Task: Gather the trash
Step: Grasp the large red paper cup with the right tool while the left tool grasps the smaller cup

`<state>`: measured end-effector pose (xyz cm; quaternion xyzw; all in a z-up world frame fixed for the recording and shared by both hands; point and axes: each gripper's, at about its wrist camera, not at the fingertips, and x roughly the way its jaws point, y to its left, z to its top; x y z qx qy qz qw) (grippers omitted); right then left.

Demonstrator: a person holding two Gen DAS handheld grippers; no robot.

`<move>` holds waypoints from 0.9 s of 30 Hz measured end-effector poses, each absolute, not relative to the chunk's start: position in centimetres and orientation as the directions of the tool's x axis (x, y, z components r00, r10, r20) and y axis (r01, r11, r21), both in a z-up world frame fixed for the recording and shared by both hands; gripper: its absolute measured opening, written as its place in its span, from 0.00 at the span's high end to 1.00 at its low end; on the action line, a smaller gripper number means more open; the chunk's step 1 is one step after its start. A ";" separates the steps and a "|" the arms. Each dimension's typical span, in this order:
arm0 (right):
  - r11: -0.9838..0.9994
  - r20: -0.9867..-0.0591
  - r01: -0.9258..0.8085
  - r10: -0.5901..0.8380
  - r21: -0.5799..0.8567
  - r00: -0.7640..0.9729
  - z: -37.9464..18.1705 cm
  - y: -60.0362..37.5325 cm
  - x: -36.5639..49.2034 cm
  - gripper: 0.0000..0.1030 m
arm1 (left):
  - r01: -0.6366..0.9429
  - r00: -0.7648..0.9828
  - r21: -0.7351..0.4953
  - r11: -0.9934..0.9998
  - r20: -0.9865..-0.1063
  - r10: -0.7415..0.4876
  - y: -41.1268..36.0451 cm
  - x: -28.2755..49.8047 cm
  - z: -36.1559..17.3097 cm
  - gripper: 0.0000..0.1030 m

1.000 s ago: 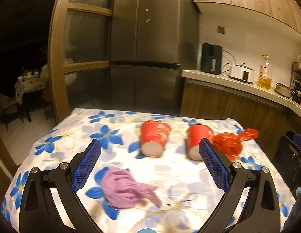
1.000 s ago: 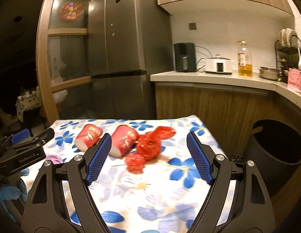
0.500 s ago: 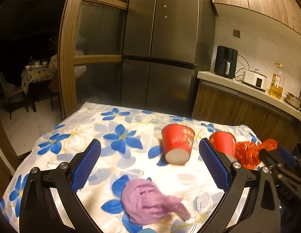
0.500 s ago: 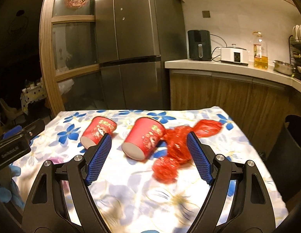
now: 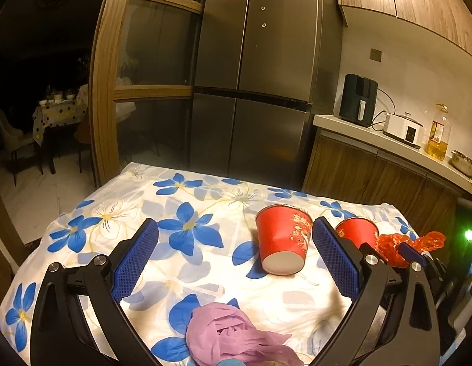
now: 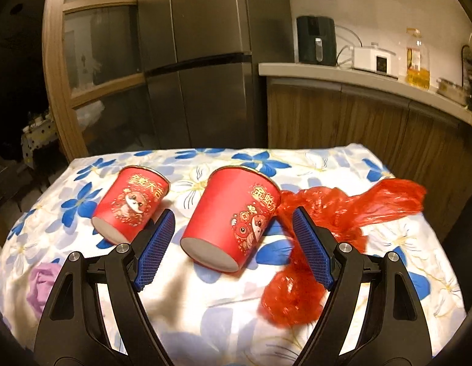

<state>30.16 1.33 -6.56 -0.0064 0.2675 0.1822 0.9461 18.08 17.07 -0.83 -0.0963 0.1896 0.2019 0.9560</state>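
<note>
Lying between right hand-held gripper (image 6: 233,245) (agape): red cup (image 6: 231,221)

right gripper (image 6: 233,251) jaws apart | red cup (image 6: 233,221) between, seemingly untouched

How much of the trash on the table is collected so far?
Nothing looks collected yet. Both cups, the red plastic bag and the purple wad lie on the tablecloth. The open right tool frames the nearer cup; the left tool is open, empty.
</note>
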 end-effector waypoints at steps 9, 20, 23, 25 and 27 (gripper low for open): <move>0.930 -0.572 -0.356 0.340 0.089 0.746 -7.8 2.9 32.1 0.43 | -0.422 0.842 -0.103 0.900 -0.412 0.348 17.3 18.1 -1.4 0.06; 0.914 -0.541 -0.393 0.384 0.106 0.748 -7.3 2.1 30.6 0.50 | -0.423 0.840 -0.098 0.901 -0.416 0.349 17.2 17.6 -1.4 0.06; 0.910 -0.521 -0.401 0.394 0.105 0.757 -6.9 1.7 29.6 0.50 | -0.422 0.840 -0.098 0.901 -0.417 0.348 17.2 17.6 -1.4 0.06; 0.908 -0.505 -0.405 0.400 0.106 0.765 -6.5 1.3 28.9 0.50 | -0.416 0.842 -0.098 0.904 -0.417 0.342 17.2 17.6 -1.4 0.06; 0.906 -0.485 -0.408 0.407 0.110 0.774 -6.0 0.7 28.2 0.50 | -0.410 0.844 -0.094 0.907 -0.415 0.339 17.1 17.9 -1.3 0.06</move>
